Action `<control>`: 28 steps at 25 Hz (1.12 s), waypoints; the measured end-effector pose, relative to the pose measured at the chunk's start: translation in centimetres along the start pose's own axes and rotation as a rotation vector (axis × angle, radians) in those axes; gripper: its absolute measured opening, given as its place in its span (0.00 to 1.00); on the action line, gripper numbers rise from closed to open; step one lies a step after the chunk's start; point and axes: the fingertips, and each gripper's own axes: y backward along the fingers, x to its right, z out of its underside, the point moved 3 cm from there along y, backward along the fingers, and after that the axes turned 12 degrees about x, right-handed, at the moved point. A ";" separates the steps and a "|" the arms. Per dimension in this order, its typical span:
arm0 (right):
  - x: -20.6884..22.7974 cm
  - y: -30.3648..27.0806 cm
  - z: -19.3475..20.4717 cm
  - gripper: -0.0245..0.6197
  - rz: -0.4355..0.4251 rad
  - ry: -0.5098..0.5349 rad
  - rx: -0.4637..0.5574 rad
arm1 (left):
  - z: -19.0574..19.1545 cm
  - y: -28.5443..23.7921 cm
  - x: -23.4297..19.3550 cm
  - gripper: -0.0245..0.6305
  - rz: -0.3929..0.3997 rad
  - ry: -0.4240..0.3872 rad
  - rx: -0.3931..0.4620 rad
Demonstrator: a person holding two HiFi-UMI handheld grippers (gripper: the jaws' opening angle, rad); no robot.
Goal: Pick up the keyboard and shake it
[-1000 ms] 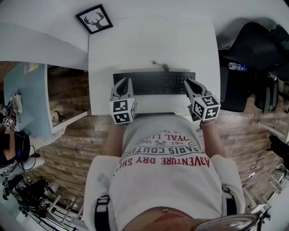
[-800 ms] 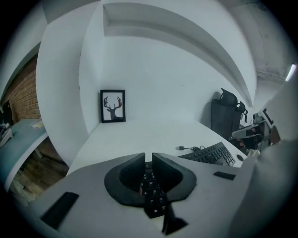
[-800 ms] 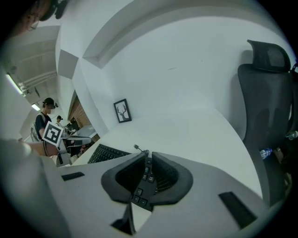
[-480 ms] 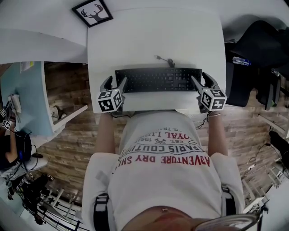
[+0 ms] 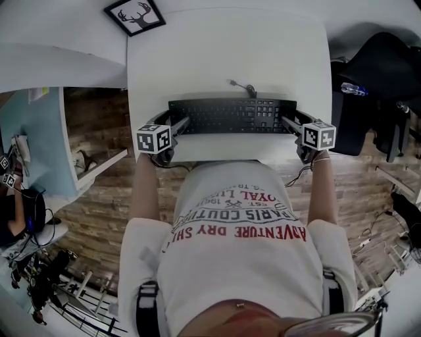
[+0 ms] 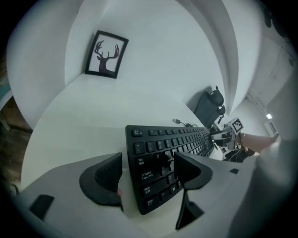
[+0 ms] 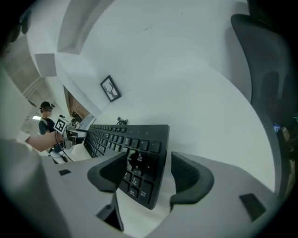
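Note:
A black keyboard (image 5: 230, 116) lies flat on the white table (image 5: 223, 52), its cable (image 5: 243, 87) running off the far edge. My left gripper (image 5: 172, 122) is at its left end and my right gripper (image 5: 296, 121) at its right end. In the left gripper view the keyboard's left end (image 6: 153, 167) sits between the open jaws of the left gripper (image 6: 149, 173). In the right gripper view the right end (image 7: 139, 160) sits between the open jaws of the right gripper (image 7: 149, 173). Both pairs of jaws have just been opening, and the pads do not press the keyboard.
A framed deer picture (image 5: 130, 17) stands at the table's far left corner. A black chair (image 5: 375, 72) with a water bottle (image 5: 355, 89) is at the right. A light blue table (image 5: 39, 138) stands at the left. The table's front edge runs just below the keyboard.
Both grippers have sunk and moved outward along the keyboard to its two ends. Their jaws, shut a second ago, now stand open around those ends.

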 end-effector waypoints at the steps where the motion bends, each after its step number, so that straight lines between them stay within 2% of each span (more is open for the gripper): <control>1: -0.1 -0.2 0.2 0.48 -0.018 0.006 -0.023 | 0.1 -0.1 0.1 0.56 0.010 -0.011 -0.009; 6: -0.4 -0.7 0.4 0.48 -0.033 0.004 -0.052 | 0.4 -0.3 0.5 0.56 0.052 -0.067 -0.032; 10: -0.6 -1.0 0.3 0.48 0.001 -0.011 -0.057 | 0.4 -0.7 0.8 0.56 0.025 -0.082 -0.035; 13: -0.7 -0.9 -0.1 0.48 0.016 -0.016 -0.068 | 0.3 -0.6 0.7 0.56 0.002 -0.045 0.002; 18: -0.3 -0.7 0.5 0.48 0.019 -0.008 -0.066 | 0.3 -0.4 0.7 0.56 -0.008 -0.026 0.033; 22: -0.8 0.0 0.1 0.48 0.013 0.018 -0.054 | -0.1 0.0 1.3 0.56 -0.010 -0.063 0.073; 28: -1.6 2.2 -3.0 0.47 0.018 0.074 0.043 | -3.3 0.9 2.6 0.56 0.025 -0.123 0.204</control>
